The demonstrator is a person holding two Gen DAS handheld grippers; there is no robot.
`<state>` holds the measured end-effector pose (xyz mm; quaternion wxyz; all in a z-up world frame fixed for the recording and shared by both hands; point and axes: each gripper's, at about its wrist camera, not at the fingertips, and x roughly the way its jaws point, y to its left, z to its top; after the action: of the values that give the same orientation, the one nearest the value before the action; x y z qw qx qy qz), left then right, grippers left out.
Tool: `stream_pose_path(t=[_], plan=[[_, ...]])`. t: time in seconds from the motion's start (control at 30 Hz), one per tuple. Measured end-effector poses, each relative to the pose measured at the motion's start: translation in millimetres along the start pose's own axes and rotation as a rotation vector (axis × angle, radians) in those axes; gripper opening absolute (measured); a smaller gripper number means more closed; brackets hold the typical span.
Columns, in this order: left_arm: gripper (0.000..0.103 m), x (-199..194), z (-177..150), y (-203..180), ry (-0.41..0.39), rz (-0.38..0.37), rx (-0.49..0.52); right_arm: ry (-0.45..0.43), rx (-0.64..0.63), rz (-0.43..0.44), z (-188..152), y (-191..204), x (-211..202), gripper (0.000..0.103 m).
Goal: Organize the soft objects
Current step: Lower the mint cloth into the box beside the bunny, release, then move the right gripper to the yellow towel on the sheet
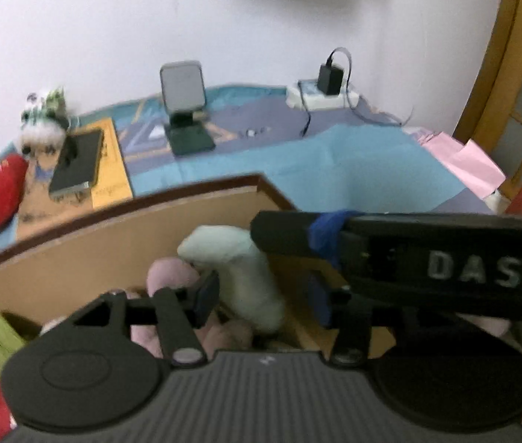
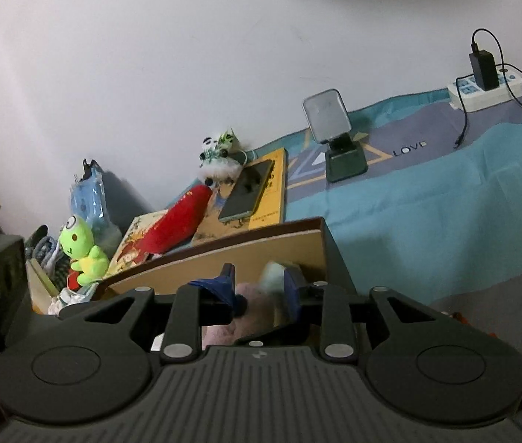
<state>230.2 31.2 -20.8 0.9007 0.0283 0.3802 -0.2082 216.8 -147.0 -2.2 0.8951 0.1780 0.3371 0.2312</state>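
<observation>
A cardboard box [image 1: 76, 254] holds a pale green plush [image 1: 246, 277] and a pink plush [image 1: 172, 277]. My left gripper [image 1: 261, 295] is open over the box, and the pale green plush stands between its fingers without being pinched. The right gripper's black body [image 1: 408, 243] crosses this view at the right. My right gripper [image 2: 261, 288] is open above the box [image 2: 261, 247], over the pink plush [image 2: 246, 310] and the pale green plush [image 2: 272, 271]. A red plush [image 2: 179, 221], a green frog plush [image 2: 83, 251] and a panda plush [image 2: 220, 155] lie outside the box.
A phone [image 2: 248, 190] lies on yellow books [image 2: 275, 192]. A phone stand [image 2: 334, 133] and a power strip [image 2: 486, 88] with a charger stand near the wall on a teal cloth [image 2: 427, 203]. Pink paper [image 1: 467, 162] lies at the right.
</observation>
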Motion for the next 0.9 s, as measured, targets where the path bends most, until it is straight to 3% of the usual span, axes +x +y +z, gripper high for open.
stream_pose_path(t=[0.1,0.47,0.9], plan=[[0.056,-3.9,-1.7,-3.0,-0.001,0.077,0.038,-0.015,-0.009,0.001,3.8,4.4,-7.4,0.013],[0.056,-40.8,-4.8,-8.8,0.026,0.250,-0.031,-0.006,-0.082,-0.004,6.4,22.7,-29.8,0.013],[0.056,-89.7,-25.5,-44.1,0.032,0.481,-0.142,0.075,-0.136,0.147,-4.4,20.8,-72.5,0.013]])
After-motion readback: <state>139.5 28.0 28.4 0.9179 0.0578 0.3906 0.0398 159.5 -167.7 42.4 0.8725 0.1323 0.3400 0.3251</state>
